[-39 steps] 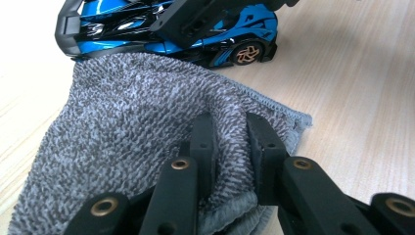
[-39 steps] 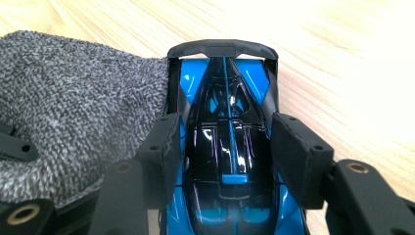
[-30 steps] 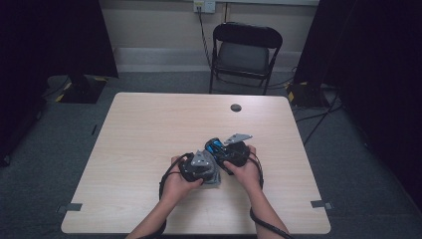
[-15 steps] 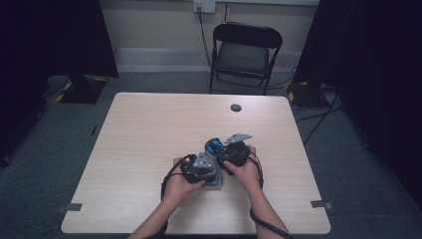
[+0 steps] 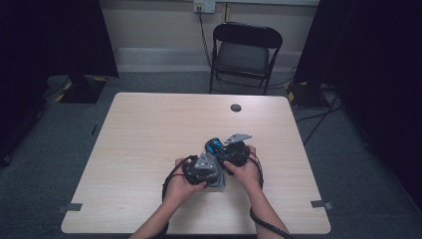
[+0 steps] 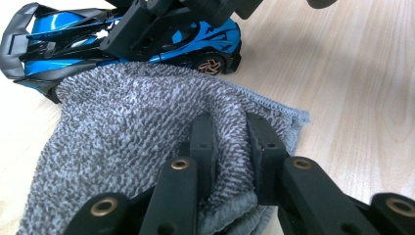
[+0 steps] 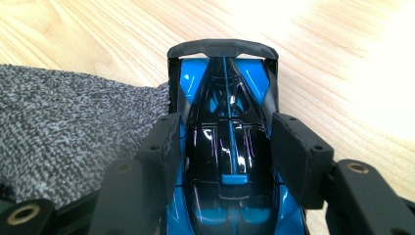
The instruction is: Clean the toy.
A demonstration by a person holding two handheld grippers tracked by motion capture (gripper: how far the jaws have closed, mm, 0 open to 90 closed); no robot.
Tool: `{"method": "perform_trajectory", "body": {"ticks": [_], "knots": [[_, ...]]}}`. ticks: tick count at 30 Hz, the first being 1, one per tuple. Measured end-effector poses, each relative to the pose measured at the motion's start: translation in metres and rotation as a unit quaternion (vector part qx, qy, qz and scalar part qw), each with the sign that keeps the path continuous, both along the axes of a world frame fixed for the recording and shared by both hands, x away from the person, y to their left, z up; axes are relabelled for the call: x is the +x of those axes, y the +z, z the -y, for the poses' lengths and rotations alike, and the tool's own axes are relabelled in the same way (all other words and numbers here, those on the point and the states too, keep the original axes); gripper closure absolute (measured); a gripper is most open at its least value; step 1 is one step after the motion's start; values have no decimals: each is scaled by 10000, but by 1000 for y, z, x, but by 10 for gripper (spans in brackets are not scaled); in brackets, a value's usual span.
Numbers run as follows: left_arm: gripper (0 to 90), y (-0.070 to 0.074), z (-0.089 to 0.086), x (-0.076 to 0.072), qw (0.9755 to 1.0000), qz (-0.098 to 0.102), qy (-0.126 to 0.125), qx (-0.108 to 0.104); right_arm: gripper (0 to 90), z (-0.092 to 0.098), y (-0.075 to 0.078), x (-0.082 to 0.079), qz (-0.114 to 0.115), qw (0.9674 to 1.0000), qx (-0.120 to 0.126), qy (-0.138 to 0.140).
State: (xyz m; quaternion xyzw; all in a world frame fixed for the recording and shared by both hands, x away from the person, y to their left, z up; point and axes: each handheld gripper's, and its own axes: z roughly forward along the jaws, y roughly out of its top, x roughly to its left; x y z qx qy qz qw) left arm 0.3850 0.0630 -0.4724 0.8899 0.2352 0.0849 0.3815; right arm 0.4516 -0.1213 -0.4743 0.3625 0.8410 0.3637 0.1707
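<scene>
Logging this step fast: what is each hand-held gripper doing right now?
Left hand-held gripper: closed, pinching the grey cloth.
Right hand-held gripper: closed on the blue toy car.

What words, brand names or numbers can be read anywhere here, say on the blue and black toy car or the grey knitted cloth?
None can be read.
Blue and black toy car: stripes and shine, no lettering.
Grey knitted cloth: plain weave, no tag visible.
Pale wooden table: unmarked.

Left gripper [image 6: 227,147] jaws pinched nearly shut; right gripper [image 7: 225,147] jaws half-spread, clamping
</scene>
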Motion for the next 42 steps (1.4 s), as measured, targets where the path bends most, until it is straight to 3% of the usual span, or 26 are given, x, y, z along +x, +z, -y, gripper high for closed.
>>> {"method": "perform_trajectory", "body": {"ticks": [42], "knots": [[755,-1,18,-13,9994,-17,-351,-59,456,0,0,0,10,10000,8,11]]}}
